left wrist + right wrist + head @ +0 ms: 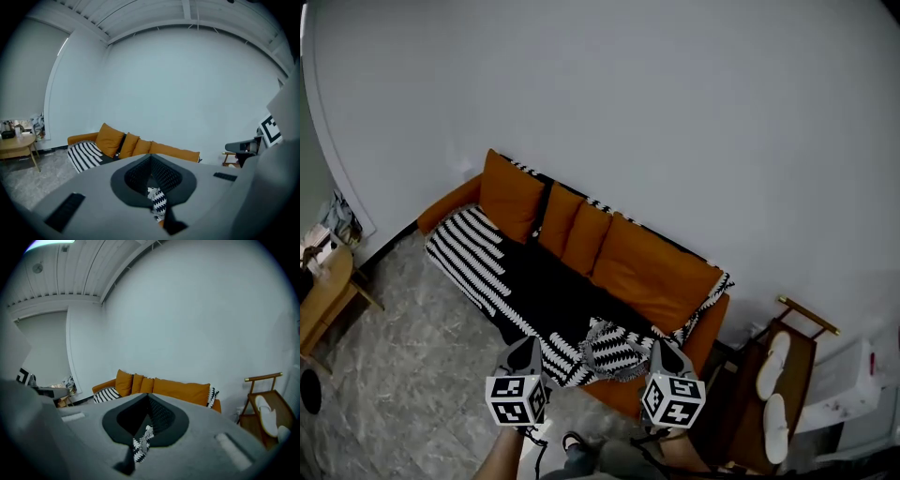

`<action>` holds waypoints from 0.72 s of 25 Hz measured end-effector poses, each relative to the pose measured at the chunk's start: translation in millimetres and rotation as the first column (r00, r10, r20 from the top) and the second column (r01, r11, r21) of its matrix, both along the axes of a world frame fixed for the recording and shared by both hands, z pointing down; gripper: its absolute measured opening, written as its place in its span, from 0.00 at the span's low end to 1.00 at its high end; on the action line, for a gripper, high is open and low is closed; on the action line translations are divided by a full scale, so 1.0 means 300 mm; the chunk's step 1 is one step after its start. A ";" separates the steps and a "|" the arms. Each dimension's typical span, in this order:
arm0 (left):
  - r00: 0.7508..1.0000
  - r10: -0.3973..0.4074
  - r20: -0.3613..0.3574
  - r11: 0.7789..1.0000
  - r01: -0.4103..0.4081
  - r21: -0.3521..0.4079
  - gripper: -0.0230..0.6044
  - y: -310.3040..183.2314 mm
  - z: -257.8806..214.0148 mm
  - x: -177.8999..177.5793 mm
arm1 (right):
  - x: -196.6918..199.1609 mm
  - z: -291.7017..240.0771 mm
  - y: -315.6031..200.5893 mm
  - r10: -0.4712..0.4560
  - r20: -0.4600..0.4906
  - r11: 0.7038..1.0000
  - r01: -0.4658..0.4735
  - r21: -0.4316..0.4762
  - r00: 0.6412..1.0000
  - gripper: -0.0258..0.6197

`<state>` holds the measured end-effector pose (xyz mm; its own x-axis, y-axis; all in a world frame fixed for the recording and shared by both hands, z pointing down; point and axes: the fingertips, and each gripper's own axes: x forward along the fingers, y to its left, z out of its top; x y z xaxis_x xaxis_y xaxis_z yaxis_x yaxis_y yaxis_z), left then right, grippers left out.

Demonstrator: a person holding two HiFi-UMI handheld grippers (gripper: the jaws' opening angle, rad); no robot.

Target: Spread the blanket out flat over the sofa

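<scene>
At sofa front edge, toward its right end: both grippers are on the blanket [546, 286].

- Left gripper [526, 345]: jaws pressed together, pinching a strip of black-and-white fabric. In the left gripper view the patterned cloth shows right at the closed tips of the left gripper [151, 161] and hangs below them.
- Right gripper [664, 349]: same story. In the right gripper view the right gripper [147, 403] has its jaws together, with a thin tail of blanket caught at the tips and dangling down.
- Blanket covers the seat of the orange sofa [447, 207]: striped part at the left end, black across the middle, zigzag band along the front edge. The pattern also shows along the backrest top and at the right end behind the cushions [581, 234].
- Not flat at the front right corner of the seat. A bunched, rumpled fold [614, 352] sits between the two grippers, nearer the right one.
- Four orange cushions lean along the backrest, on top of the blanket.
- Off the sofa's right end: wooden rack [797, 352] with white slippers [773, 361].
- Off the left end, well apart: wooden side table [323, 291] on the grey stone floor [412, 375].
</scene>
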<state>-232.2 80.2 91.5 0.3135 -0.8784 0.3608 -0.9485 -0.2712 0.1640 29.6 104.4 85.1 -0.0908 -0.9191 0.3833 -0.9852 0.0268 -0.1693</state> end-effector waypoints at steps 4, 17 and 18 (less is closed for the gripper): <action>1.000 0.016 0.004 1.000 -0.016 -0.025 0.04 -0.060 0.043 0.018 | 0.037 0.060 -0.047 0.025 -0.009 0.999 -0.026 -0.042 1.000 0.05; 0.998 0.068 0.009 0.991 -0.067 -0.112 0.04 -0.222 0.170 0.110 | 0.109 0.157 -0.191 0.044 -0.012 0.993 -0.045 -0.107 0.999 0.05; 0.997 0.074 0.009 0.989 -0.072 -0.127 0.04 -0.228 0.195 0.121 | 0.115 0.176 -0.195 0.047 -0.011 0.992 -0.048 -0.118 0.999 0.05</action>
